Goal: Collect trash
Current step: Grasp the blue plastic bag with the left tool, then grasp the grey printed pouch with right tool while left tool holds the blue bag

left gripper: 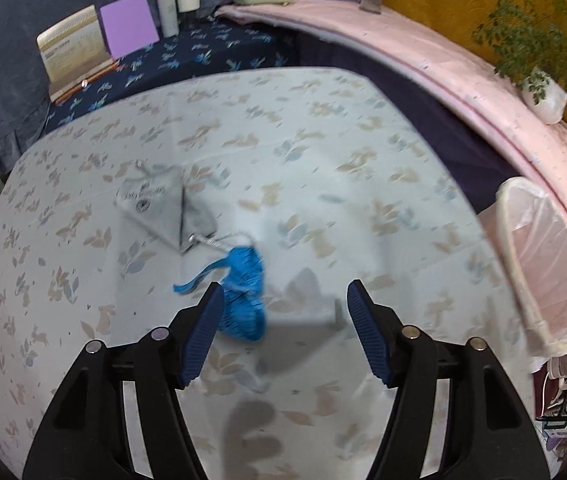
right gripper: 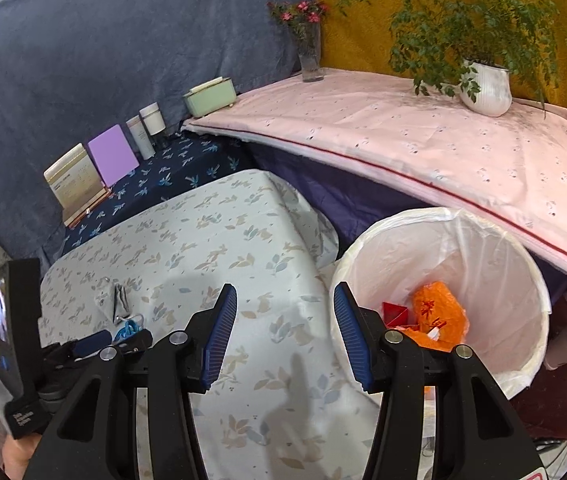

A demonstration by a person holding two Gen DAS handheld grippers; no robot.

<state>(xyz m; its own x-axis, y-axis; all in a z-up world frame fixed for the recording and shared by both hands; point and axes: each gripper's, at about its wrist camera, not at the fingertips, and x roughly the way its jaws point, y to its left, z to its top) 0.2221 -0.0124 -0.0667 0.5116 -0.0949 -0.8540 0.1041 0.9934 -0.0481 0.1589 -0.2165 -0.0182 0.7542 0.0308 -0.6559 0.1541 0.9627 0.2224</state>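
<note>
A crumpled blue wrapper point(left gripper: 243, 296) lies on the leaf-print tablecloth point(left gripper: 323, 140). My left gripper point(left gripper: 286, 286) hangs open just above it, and the wrapper sits by the left finger with no pad touching it. A flat grey packet point(left gripper: 155, 204) with a small metal piece lies just beyond. In the right wrist view, my right gripper point(right gripper: 285, 288) is open and empty over the cloth, beside a white lined bin point(right gripper: 435, 216) holding orange trash point(right gripper: 439, 316) and a red scrap point(right gripper: 393, 312). There too, the left gripper point(right gripper: 115, 342) shows low at the left over the blue wrapper point(right gripper: 127, 330).
The bin point(left gripper: 539, 264) stands off the table's right edge. Behind the table, a dark blue cloth carries a calendar point(right gripper: 73, 178), a purple card point(right gripper: 112, 154), jars point(right gripper: 151, 118) and a green box point(right gripper: 209, 96). A pink-covered shelf point(right gripper: 403, 148) holds a vase and a potted plant point(right gripper: 485, 88).
</note>
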